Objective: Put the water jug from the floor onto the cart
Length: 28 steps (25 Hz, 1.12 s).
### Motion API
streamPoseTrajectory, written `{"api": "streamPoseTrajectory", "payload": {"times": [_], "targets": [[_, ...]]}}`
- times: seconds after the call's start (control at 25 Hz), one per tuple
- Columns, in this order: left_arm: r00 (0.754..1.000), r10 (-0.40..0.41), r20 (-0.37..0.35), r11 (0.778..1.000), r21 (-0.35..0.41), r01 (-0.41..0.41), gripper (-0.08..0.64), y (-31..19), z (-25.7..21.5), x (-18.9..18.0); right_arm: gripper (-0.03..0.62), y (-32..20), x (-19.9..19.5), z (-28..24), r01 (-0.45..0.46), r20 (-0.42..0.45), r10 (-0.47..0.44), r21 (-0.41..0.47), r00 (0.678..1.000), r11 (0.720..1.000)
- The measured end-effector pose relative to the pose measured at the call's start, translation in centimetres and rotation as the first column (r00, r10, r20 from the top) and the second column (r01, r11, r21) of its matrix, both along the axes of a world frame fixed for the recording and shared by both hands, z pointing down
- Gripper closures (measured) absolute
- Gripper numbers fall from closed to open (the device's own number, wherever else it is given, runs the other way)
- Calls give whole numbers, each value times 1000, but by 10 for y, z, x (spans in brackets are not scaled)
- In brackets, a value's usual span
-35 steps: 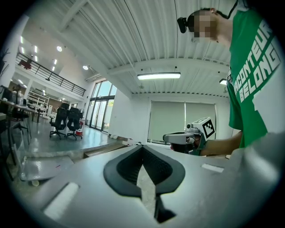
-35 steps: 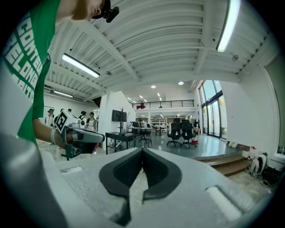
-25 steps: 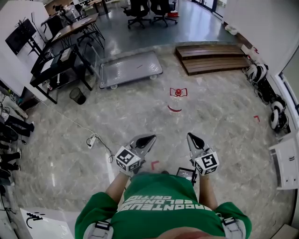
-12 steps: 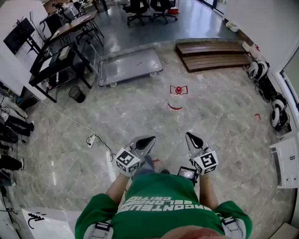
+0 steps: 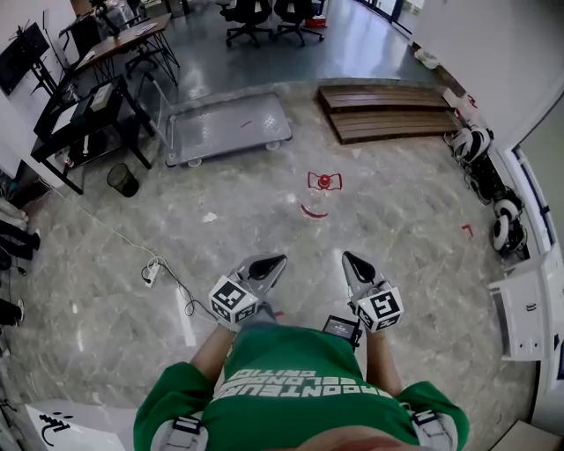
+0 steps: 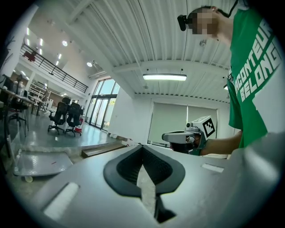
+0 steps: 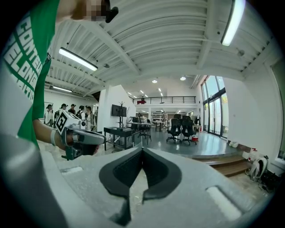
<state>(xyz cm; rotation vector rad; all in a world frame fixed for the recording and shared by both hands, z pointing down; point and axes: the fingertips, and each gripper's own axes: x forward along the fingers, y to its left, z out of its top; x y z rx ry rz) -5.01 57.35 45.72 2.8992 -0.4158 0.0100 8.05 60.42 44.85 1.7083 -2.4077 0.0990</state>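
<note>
The water jug (image 5: 323, 182), clear with a red cap and handle, stands on the marble floor ahead of me. Beyond it to the left is the flat grey cart (image 5: 225, 128), which also shows low at the left of the left gripper view as the cart (image 6: 40, 161). My left gripper (image 5: 275, 262) and right gripper (image 5: 349, 259) are held side by side in front of my body, well short of the jug. Both are shut and empty: left gripper (image 6: 141, 147), right gripper (image 7: 141, 150). Each gripper view shows the other gripper alongside.
Wooden steps (image 5: 388, 110) lie at the back right. Black desks (image 5: 79, 106) and a bin (image 5: 122, 180) stand on the left, office chairs (image 5: 264, 13) at the back. A power strip with cable (image 5: 152, 271) trails over the floor at left. A white cabinet (image 5: 524, 313) stands at right.
Both grippers have travelled forward with the person, still side by side and shut. The red floor mark has slipped under the body, and the room has shifted left in the head view.
</note>
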Motion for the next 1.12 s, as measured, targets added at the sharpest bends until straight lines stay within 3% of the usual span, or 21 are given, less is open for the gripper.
{"api": "streamPoseTrajectory", "payload": {"times": [0.36, 1.12], "targets": [[1000, -20, -6, 1000, -10, 20, 543, -83, -6, -20, 600, -89, -23, -4, 27, -3, -27, -20, 1000, 999], [999, -49, -3, 998, -40, 48, 543, -197, 0, -79, 600, -216, -75, -5, 57, -24, -58, -33, 998, 998]]}}
